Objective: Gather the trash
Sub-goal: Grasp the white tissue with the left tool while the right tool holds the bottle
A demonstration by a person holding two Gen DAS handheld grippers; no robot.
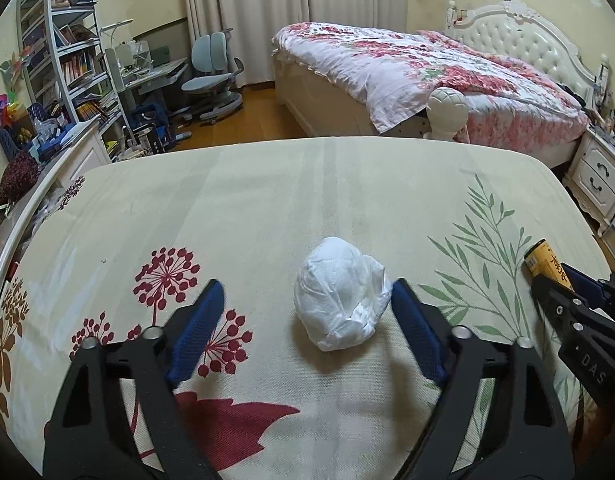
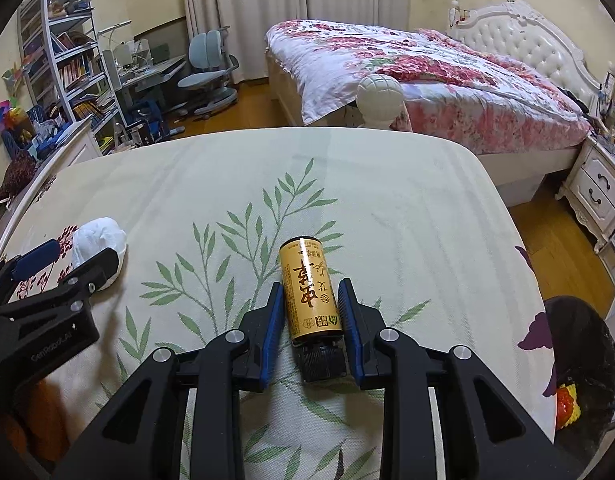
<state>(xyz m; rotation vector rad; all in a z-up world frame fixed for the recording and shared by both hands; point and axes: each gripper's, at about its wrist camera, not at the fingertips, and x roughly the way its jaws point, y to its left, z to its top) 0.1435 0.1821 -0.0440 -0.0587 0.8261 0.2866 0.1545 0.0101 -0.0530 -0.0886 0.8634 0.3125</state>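
A crumpled white paper wad lies on the flowered tablecloth. My left gripper straddles it, open: the right blue pad is at the wad's edge and the left pad stands well apart from it. A yellow bottle with a black cap lies on its side, cap toward the camera, and my right gripper is shut on it with both blue pads against its sides. The left wrist view shows that bottle at the far right. The right wrist view shows the wad at the far left.
A black-lined trash bin stands off the table's right edge with something red and yellow in it. Beyond the table are a bed, a white nightstand, a desk chair and bookshelves on the left.
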